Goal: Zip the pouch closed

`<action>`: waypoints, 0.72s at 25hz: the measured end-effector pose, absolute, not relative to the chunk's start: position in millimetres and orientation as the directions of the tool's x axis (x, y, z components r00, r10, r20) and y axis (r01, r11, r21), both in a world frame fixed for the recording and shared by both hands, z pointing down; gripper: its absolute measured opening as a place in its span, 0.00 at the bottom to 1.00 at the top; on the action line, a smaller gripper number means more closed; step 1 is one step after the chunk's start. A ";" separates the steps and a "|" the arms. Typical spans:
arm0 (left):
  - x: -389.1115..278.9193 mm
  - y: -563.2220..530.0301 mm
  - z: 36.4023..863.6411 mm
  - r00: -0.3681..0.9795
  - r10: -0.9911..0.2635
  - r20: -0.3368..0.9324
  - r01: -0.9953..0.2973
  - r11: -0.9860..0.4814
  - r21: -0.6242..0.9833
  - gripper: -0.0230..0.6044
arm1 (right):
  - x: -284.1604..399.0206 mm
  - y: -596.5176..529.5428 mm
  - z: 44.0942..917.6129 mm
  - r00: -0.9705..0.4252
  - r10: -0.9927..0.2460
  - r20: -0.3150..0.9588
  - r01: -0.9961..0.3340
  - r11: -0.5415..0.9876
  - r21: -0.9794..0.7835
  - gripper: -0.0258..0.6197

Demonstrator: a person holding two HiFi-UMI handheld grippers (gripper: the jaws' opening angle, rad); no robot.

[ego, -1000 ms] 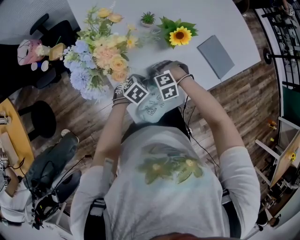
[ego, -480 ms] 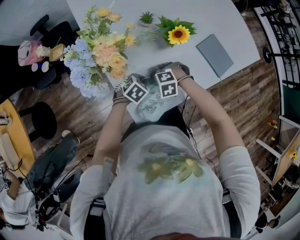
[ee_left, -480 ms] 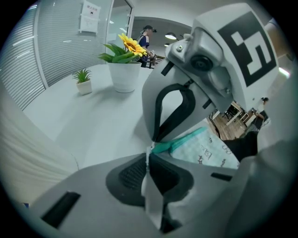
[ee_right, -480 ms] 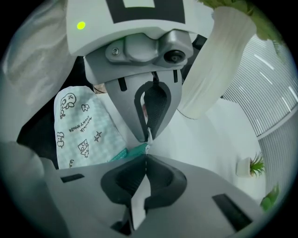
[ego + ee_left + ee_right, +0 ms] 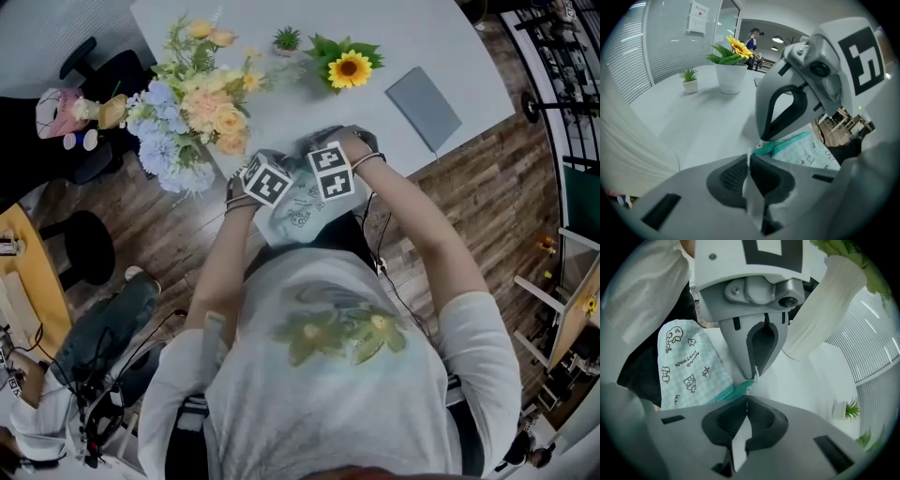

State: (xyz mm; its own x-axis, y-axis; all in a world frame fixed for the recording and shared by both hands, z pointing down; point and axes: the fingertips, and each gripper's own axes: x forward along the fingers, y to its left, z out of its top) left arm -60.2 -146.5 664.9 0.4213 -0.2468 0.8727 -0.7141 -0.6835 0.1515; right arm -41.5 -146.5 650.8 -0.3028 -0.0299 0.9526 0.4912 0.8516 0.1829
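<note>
Our left gripper is clamped on the pouch at its zip end; our right gripper pinches the pull just beside it.

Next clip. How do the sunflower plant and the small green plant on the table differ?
The sunflower plant is taller, with a yellow bloom and broad leaves; the small green plant is short, spiky and flowerless. The sunflower's pot is much bigger than the small plant's. Both stand upright in white pots on the white table.
</note>
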 end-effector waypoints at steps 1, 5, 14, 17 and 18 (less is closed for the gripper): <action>-60.3 -146.2 665.5 0.422 -0.247 0.872 -0.715 -0.682 0.154 0.08 | -41.0 -146.4 650.5 -0.310 -0.035 0.950 0.484 0.854 0.190 0.07; -60.3 -145.8 666.3 0.421 -0.257 0.870 -0.719 -0.679 0.148 0.08 | -39.9 -145.7 649.8 -0.337 -0.053 0.940 0.452 0.867 0.211 0.07; -60.8 -145.8 666.3 0.420 -0.249 0.873 -0.711 -0.688 0.146 0.08 | -32.8 -143.4 650.6 -0.304 -0.038 0.952 0.442 0.879 0.176 0.07; -61.3 -146.7 666.5 0.417 -0.258 0.872 -0.713 -0.687 0.138 0.08 | -32.0 -143.2 650.7 -0.310 -0.042 0.950 0.434 0.883 0.181 0.07; -61.2 -146.4 666.5 0.417 -0.259 0.871 -0.715 -0.685 0.139 0.08 | -31.9 -142.8 650.9 -0.312 -0.044 0.949 0.433 0.883 0.183 0.07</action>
